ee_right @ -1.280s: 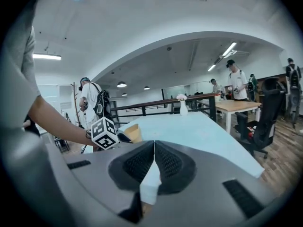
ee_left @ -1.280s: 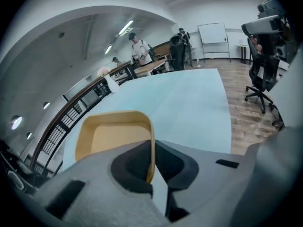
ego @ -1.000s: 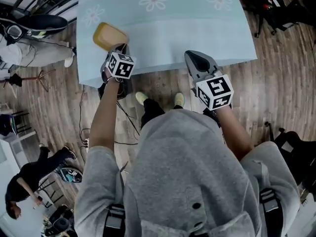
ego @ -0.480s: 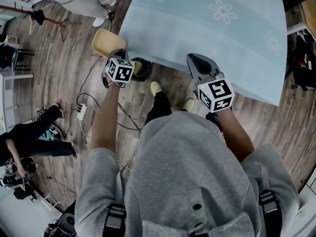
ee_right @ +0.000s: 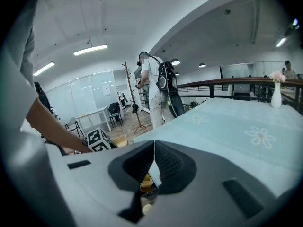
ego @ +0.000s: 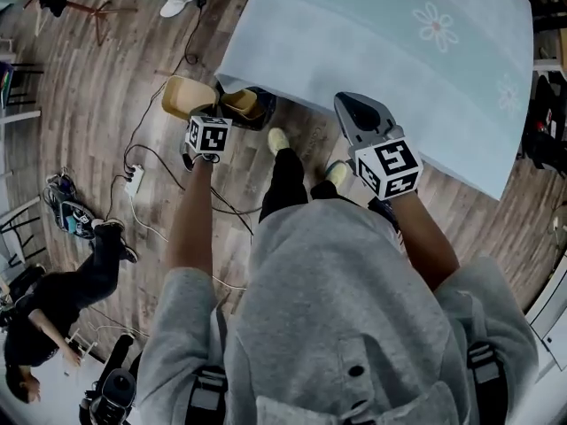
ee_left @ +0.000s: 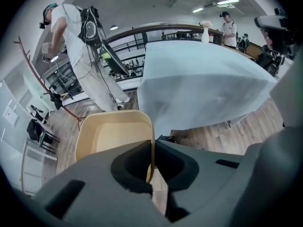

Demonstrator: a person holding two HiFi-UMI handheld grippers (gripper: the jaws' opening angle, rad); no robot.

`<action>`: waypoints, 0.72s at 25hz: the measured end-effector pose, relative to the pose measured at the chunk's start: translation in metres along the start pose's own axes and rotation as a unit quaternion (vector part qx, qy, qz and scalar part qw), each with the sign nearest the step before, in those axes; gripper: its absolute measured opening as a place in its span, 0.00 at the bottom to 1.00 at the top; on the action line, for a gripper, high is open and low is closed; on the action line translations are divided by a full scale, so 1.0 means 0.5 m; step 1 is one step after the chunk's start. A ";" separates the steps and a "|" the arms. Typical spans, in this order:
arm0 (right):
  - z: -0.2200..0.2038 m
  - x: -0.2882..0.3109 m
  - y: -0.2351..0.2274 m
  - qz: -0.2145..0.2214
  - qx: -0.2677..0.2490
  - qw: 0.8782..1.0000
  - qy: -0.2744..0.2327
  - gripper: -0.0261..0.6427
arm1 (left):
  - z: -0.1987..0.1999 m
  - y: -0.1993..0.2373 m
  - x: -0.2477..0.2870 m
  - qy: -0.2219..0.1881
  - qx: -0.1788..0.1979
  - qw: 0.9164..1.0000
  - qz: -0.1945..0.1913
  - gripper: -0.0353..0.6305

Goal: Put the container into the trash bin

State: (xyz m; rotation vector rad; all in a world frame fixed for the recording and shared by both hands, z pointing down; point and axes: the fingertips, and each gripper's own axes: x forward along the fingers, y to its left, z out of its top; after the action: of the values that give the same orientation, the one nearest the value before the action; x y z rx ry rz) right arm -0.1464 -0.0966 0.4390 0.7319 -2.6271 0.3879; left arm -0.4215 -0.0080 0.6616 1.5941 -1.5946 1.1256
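Left gripper view: left gripper (ee_left: 151,151) jaws nearly pressed together, pinching the thin side wall of the yellow container (ee_left: 111,136). Container is empty, with its open side facing the camera.

Right gripper view: right gripper (ee_right: 154,143) jaws pressed together, tips touching, nothing between them. It hangs over the near edge of the table (ee_right: 246,126).

Head view: the container is held over the wooden floor (ego: 106,87), just left of the dark trash bin (ego: 259,113), their edges meeting in the picture. The bin stands at the table's corner, partly under the pale flowered tablecloth (ego: 372,51), with yellowish items already inside. A power strip (ego: 135,180) lies on the floor further left.
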 end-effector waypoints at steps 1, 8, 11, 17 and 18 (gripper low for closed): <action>0.003 0.013 -0.001 -0.003 0.000 1.000 0.004 0.08 | -0.006 0.002 0.017 0.004 -0.003 1.000 -0.007 0.09; -0.001 0.057 -0.010 -0.019 -0.003 0.999 0.043 0.08 | -0.037 -0.030 0.096 0.021 -0.017 0.997 -0.072 0.09; 0.000 0.066 -0.013 -0.027 -0.002 0.998 0.049 0.08 | -0.038 -0.025 0.117 0.024 -0.024 0.996 -0.083 0.09; -0.001 0.064 -0.025 -0.036 -0.001 0.998 0.054 0.08 | -0.028 -0.022 0.124 0.022 -0.036 0.995 -0.085 0.19; 0.000 0.063 -0.027 -0.037 -0.001 0.998 0.053 0.08 | -0.028 -0.024 0.123 0.022 -0.038 0.995 -0.086 0.20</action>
State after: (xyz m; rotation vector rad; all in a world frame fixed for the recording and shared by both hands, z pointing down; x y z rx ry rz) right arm -0.1639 -0.1214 0.4547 0.7842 -2.4939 0.3905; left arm -0.4171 -0.0234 0.7235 1.6115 -1.4242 0.9898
